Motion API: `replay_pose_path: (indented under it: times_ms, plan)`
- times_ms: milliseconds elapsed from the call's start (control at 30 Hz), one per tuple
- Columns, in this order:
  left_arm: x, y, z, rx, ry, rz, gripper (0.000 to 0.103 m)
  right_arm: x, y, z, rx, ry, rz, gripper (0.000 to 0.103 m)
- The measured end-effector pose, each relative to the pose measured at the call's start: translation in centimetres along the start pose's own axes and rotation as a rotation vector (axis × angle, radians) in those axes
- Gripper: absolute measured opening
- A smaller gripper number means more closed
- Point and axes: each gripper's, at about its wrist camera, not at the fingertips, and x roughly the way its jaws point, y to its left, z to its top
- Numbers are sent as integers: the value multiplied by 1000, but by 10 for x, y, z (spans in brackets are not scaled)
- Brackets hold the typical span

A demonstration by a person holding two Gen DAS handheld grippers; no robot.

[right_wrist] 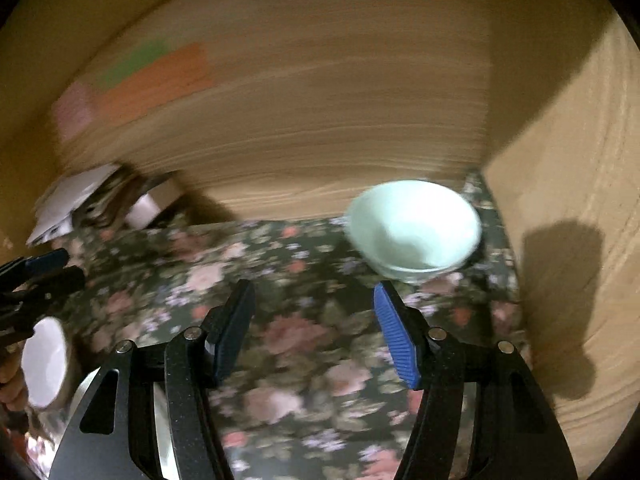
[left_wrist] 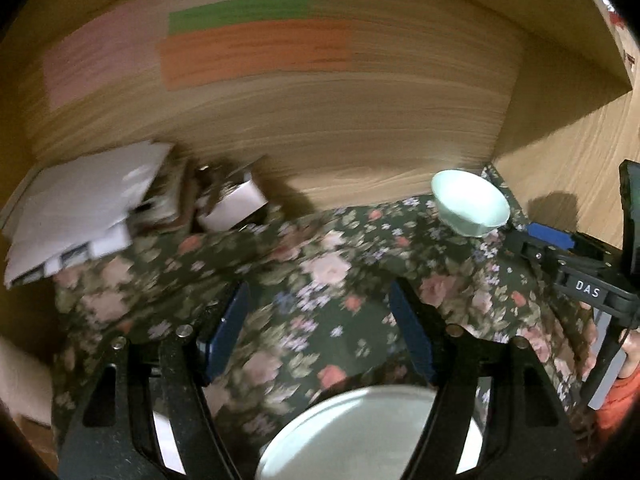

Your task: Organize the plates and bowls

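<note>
Nearest: pale plate point(left_wrist: 372, 432) sits at the near edge of the floral-cloth table point(left_wrist: 320, 264), right under the left gripper point(left_wrist: 320, 332). Its rim shows between and below the fingers, not pinched. Left jaws are spread, only cloth between the blue pads point(left_wrist: 224, 336). A glimpse of plate rim also shows under the right gripper point(right_wrist: 316, 328) in the right wrist view. I can't tell whether it's the same plate.

Right gripper: jaws spread too, empty, cloth between them. Its ribbed blue pad point(right_wrist: 396, 340) sits just short of the mint bowl point(right_wrist: 414, 230).

Key relation: the bowl stands upright, mouth up, in the far right corner of the table, ahead and slightly right of the right gripper. It's round, so no long axis to align to; any rim point works. From the left gripper it's well off to the far right point(left_wrist: 470, 208), with the right gripper in between. The right hand is clearly the nearer one, so my call is that it takes the bowl.

Clearance: wooden side panel point(right_wrist: 560, 240) close on the bowl's right, wooden back wall point(right_wrist: 320, 140) just behind it. The approach is open only from the front and left, so grab the near rim.

Middle of the table is bare cloth, plenty of room to set things down.

Far left corner: white boxes and papers point(left_wrist: 88, 208), blurred, well away from the bowl. Something white and cup-like point(right_wrist: 46, 360) at the left edge of the right view is too blurred to identify.
</note>
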Motion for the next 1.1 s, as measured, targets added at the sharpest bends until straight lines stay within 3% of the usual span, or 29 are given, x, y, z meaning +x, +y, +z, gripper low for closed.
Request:
replay_pose_path:
  times_ms: [100, 367, 567, 767, 900, 1033, 1100]
  plan:
    - [15, -12, 13, 29, 6, -41, 72, 12, -21, 5, 44, 18, -37, 58]
    - [57, -36, 35, 88, 35, -54, 71, 57, -66, 14, 151, 80, -127, 58]
    - [83, -46, 40, 112, 72, -58, 71, 81, -89, 14, 251, 134, -101, 58]
    - [105, -50, 40, 119, 109, -58, 71, 98, -99, 15, 262, 171, -93, 58]
    - [108, -51, 40, 128, 103, -65, 71, 107, -102, 18, 255, 193, -81, 46]
    - [108, -54, 39, 143, 97, -64, 71, 111, -90, 17, 177, 198, -123, 37]
    - [108, -54, 40, 143, 96, -68, 71, 110, -84, 16, 156, 213, -87, 30]
